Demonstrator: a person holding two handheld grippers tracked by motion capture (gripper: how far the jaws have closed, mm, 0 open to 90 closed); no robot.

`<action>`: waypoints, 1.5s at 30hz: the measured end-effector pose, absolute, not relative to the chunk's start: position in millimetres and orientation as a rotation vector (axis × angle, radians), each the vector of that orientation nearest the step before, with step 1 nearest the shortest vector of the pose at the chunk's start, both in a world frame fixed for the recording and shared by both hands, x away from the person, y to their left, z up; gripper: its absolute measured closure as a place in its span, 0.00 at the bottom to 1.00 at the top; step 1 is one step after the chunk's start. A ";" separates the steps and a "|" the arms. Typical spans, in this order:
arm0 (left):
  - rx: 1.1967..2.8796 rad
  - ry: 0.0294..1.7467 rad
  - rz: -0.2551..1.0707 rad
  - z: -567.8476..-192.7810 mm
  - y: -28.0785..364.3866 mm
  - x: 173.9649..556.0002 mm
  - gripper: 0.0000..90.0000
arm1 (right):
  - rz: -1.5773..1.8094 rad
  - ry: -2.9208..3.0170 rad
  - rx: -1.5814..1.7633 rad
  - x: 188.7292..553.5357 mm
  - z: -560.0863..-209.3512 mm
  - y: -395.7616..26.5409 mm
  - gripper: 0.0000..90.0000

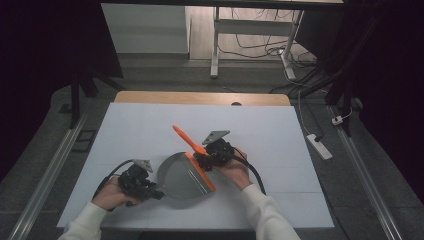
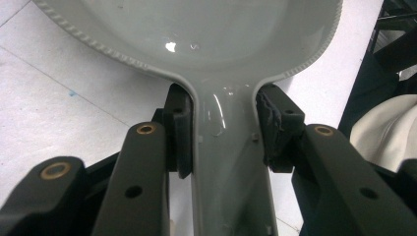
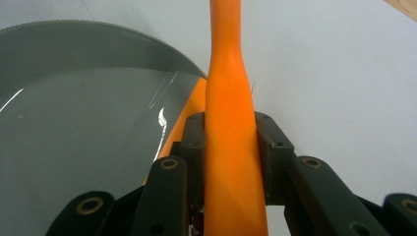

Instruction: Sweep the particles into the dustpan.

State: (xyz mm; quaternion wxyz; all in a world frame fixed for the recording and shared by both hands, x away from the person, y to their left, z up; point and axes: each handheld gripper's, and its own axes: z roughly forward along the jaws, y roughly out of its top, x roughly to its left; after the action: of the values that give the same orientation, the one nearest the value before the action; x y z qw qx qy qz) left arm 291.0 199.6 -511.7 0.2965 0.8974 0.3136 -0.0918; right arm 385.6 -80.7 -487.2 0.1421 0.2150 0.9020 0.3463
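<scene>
Grey plastic dustpan [image 1: 182, 177] is lying at lower centre of the white tabletop [image 1: 150, 125]. At lower left, the left hand-held gripper [image 1: 156, 192] is clamping its handle. At centre, the right hand-held gripper [image 1: 201, 161] is gripping the orange brush [image 1: 187, 140] handle against the pan's orange lip. Judged step: brush and pan are being brought together. The next move calls for steadying the pan while guiding the brush along that lip.

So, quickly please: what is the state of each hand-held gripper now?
Left hand-held gripper: closed on the handle of the grey dustpan.
Right hand-held gripper: closed on the orange brush handle.
</scene>
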 end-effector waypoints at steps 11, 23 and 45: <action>2.388 0.834 -0.242 -512.4 199.0 290.6 0.68 | 1.012 2.616 0.598 381.6 -487.5 -76.3 0.78; 2.390 0.836 -0.244 -513.0 198.9 290.4 0.68 | 1.113 2.643 0.602 377.5 -485.6 -73.7 0.78; 2.395 0.830 -0.246 -511.1 203.6 287.9 0.68 | 1.045 2.453 0.809 393.2 -478.2 -107.6 0.78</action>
State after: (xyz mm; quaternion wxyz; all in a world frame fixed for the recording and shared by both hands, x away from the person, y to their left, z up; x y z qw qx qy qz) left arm 287.9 203.6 -511.1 0.2932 0.8991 0.3116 -0.0924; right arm 393.2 -107.6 -478.2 0.1765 0.2857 0.8666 0.3691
